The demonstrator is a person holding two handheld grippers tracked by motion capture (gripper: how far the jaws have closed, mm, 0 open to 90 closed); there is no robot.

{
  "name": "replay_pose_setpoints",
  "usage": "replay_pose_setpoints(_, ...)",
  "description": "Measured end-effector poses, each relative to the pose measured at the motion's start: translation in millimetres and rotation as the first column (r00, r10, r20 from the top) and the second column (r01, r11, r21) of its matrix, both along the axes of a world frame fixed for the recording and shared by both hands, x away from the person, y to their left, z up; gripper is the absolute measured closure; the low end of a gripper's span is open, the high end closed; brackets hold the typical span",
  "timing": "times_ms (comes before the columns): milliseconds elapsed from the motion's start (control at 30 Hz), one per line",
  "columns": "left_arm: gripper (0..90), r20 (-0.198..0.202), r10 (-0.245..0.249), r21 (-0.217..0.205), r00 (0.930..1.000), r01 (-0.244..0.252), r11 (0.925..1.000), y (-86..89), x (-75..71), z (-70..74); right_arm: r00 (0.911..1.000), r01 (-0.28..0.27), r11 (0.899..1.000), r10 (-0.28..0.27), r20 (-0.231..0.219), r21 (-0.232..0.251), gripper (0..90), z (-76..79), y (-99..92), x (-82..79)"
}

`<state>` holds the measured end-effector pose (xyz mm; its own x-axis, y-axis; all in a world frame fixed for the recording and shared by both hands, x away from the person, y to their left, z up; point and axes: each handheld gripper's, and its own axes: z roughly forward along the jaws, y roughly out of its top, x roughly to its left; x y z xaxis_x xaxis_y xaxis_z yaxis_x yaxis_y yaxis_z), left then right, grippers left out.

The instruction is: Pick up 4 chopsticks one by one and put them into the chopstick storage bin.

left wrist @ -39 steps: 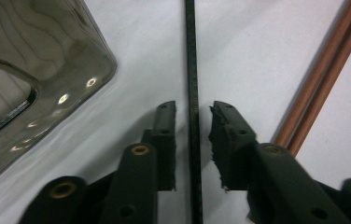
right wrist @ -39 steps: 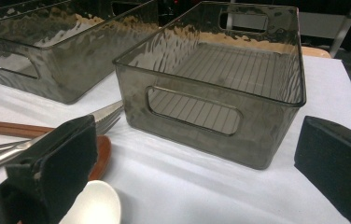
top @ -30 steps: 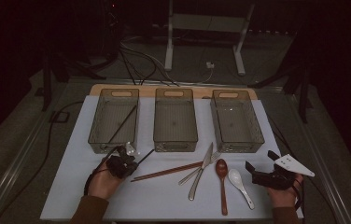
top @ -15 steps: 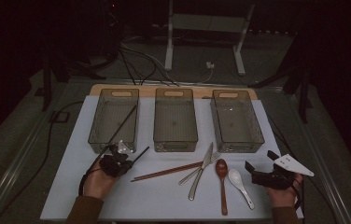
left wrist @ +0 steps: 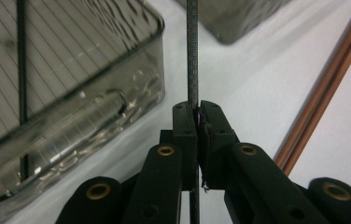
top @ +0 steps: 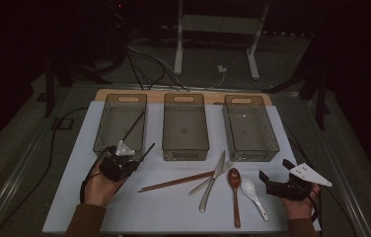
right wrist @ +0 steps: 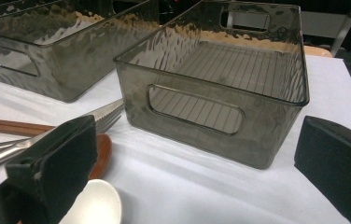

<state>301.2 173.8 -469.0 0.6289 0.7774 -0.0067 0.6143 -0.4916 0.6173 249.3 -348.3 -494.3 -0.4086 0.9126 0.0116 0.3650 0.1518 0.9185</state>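
Observation:
My left gripper (top: 132,159) (left wrist: 197,112) is shut on a thin black chopstick (top: 147,150) (left wrist: 192,56), held just above the white mat beside the near right corner of the left clear bin (top: 105,143) (left wrist: 117,70). A second black chopstick (top: 133,126) (left wrist: 21,70) lies inside that bin. At the mat's right edge my right gripper (top: 275,170) (right wrist: 201,163) rests open, nothing between its jaws, facing the right bin (top: 267,138) (right wrist: 201,116).
A middle bin (top: 166,138) stands between the other two. On the mat in front lie a pair of brown chopsticks (top: 176,181) (left wrist: 332,79), a knife (top: 214,177), a fork (top: 201,185), a brown spoon (top: 234,185) and a white spoon (top: 252,192) (right wrist: 94,205).
My left hand has lifted and moved away from me toward the left bin, carrying the black chopstick. The right hand has stayed put.

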Motion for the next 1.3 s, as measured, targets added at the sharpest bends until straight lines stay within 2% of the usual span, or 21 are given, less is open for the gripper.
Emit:
replay_pose_setpoints(233,87.7,0.028,0.004,-0.026,0.9996,-0.003,0.9997,1.4,3.0,15.5,1.0000,-0.001,1.000,0.001,-0.001,-0.001,0.0,-0.2,0.2,0.1)
replay_pose_setpoints(533,87.8,0.058,0.019,-0.024,0.9981,-0.018,0.9996,5.6,11.9,30.7,1.0000,0.000,1.000,0.000,-0.002,-0.001,0.0,-0.3,0.2,0.3)
replay_pose_setpoints(967,87.8,0.075,0.069,-0.058,0.9948,-0.065,0.9962,21.2,28.3,46.3,1.0000,0.002,1.000,-0.002,0.001,0.000,0.0,-0.1,-0.5,0.2)
replay_pose_setpoints(1300,87.7,0.081,0.090,-0.073,0.9927,-0.084,0.9938,29.2,38.8,54.8,1.0000,0.001,1.000,-0.001,0.001,-0.001,0.0,-0.1,-0.7,0.3)
